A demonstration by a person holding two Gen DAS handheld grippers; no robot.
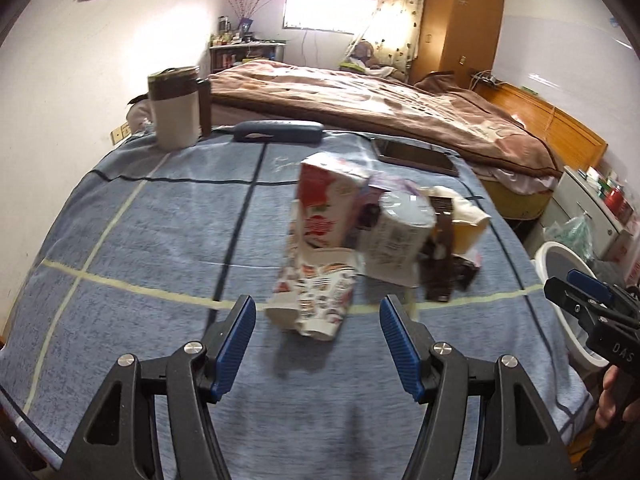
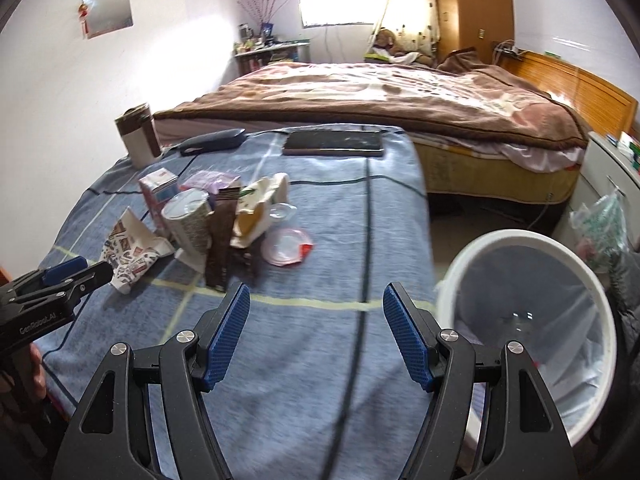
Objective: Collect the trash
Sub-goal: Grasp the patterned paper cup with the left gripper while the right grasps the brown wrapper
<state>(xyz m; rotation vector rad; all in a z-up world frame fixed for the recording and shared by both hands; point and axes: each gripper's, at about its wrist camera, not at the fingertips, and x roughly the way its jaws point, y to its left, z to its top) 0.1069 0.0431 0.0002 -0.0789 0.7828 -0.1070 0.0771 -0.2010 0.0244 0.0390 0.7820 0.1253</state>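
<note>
Trash pile [image 1: 360,240] just ahead of spread, empty left tool [image 1: 318,318].

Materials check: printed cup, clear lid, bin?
Printed cup: looks like matte paper, crushed with sharp creases, printed pattern outside. Clear lid: probably thin glossy plastic, see-through with a red tab. Bin: likely rigid white plastic with a smooth rim, lined with a filmy translucent bag.

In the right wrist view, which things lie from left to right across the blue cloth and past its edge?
Left gripper → patterned paper wrapper → paper cup → brown packet → clear plastic lid → white bin.
</note>
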